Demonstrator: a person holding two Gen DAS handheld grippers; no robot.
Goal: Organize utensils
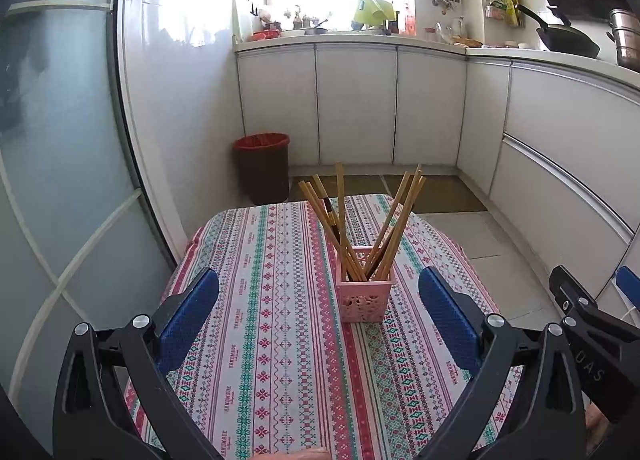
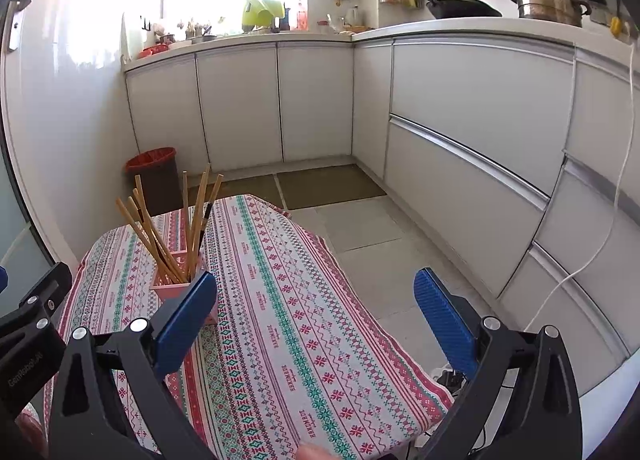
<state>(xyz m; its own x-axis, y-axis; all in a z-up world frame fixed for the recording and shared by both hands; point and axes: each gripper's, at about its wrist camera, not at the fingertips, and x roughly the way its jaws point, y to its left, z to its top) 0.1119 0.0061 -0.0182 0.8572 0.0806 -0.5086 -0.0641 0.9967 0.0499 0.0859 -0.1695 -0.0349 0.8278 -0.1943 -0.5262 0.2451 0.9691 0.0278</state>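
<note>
Your left gripper [image 1: 318, 316] hangs over the tabletop [image 1: 264, 324] with its blue fingers [image 1: 188, 316] spread wide and nothing between them. The pink holder [image 1: 365, 298] stands upright on the striped cloth at about 12 o'clock from that gripper, just ahead of the gap, touching neither finger. The chopsticks [image 1: 360, 220] stand in it, fanned out, some leaning toward 11 o'clock and others toward 1 o'clock. Your right gripper [image 2: 316, 320] also has its fingers [image 2: 444, 320] spread and empty; from it the holder [image 2: 172, 288] sits at about 10 o'clock, partly hidden behind the left finger. A red bin [image 1: 262, 166] stands on the floor beyond the tabletop.
</note>
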